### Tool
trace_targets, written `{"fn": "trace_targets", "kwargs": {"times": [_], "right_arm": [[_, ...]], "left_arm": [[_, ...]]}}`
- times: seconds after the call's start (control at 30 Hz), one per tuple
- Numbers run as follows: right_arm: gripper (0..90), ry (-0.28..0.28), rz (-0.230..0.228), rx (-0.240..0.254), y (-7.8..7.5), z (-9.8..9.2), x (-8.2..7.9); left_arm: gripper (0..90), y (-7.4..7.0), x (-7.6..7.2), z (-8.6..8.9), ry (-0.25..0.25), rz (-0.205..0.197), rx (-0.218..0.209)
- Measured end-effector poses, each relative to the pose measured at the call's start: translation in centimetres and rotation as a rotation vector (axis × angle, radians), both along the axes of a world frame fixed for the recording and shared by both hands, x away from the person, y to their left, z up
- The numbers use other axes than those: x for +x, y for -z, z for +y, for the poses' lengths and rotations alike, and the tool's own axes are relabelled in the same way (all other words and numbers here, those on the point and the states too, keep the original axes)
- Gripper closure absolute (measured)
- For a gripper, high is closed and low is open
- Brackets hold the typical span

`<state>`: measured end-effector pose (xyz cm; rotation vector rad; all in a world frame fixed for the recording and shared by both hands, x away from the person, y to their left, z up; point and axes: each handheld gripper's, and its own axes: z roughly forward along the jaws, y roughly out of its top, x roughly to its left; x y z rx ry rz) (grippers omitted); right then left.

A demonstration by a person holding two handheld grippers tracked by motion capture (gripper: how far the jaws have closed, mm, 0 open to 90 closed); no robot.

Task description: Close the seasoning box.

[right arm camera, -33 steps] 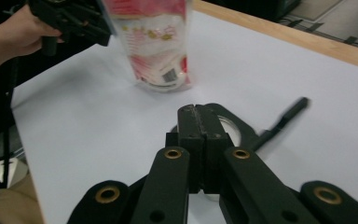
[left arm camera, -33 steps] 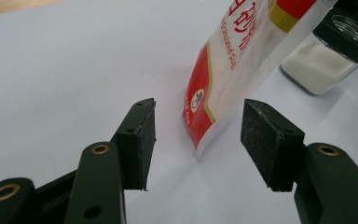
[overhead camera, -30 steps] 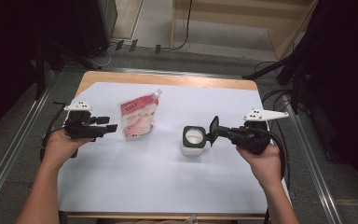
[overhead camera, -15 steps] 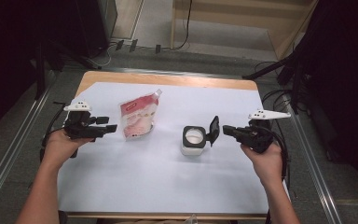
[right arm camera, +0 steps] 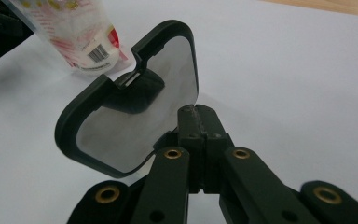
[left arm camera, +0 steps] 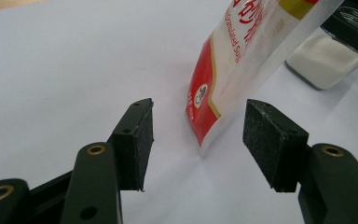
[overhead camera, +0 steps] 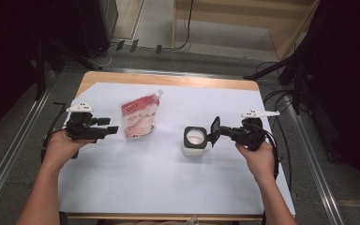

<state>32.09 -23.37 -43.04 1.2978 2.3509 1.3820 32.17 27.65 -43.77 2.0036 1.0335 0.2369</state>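
A red and white sugar pouch (overhead camera: pixel 138 117) lies flat on the white tabletop, left of centre. My left gripper (overhead camera: pixel 112 128) stands open just left of it; in the left gripper view the pouch's bottom corner (left arm camera: pixel 242 56) lies ahead of the open jaws (left arm camera: pixel 198 130), untouched. A square jar (overhead camera: pixel 194 140) of white powder stands open in the middle, also visible past the pouch (left arm camera: pixel 328 51). My right gripper (overhead camera: pixel 221 132) is shut on the jar's black-rimmed lid (overhead camera: pixel 214 131), holding it on edge just right of the jar. The jaws (right arm camera: pixel 198 114) pinch the lid's rim (right arm camera: pixel 126 126).
The white sheet covers the wooden table (overhead camera: pixel 168 79), with open room in front of and behind the jar. Metal rails (overhead camera: pixel 9 154) run along both sides of the table. Cables trail from both grippers.
The right gripper has sunk a little with the lid, staying close to the jar's right side. The left gripper, pouch and jar have kept still.
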Motion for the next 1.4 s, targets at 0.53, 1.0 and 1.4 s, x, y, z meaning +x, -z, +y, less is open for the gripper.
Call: {"fn": "trace_targets", "kwargs": {"times": [0.53, 1.0, 1.4], "right_arm": [[90.0, -0.001, -0.017, 0.021, -0.4, 0.7, -0.3], [90.0, -0.001, -0.040, 0.070, -1.3, 0.9, -0.8], [90.0, -0.039, -0.039, 0.055, -0.9, 2.7, -0.8]], "left_arm": [[43.1, -0.1, 0.0, 0.1, 0.004, 0.008, -0.008], [42.8, 0.1, 0.1, 0.0, 0.000, 0.004, -0.004], [42.6, 0.1, 0.1, 0.1, -0.006, -0.012, 0.001]]}}
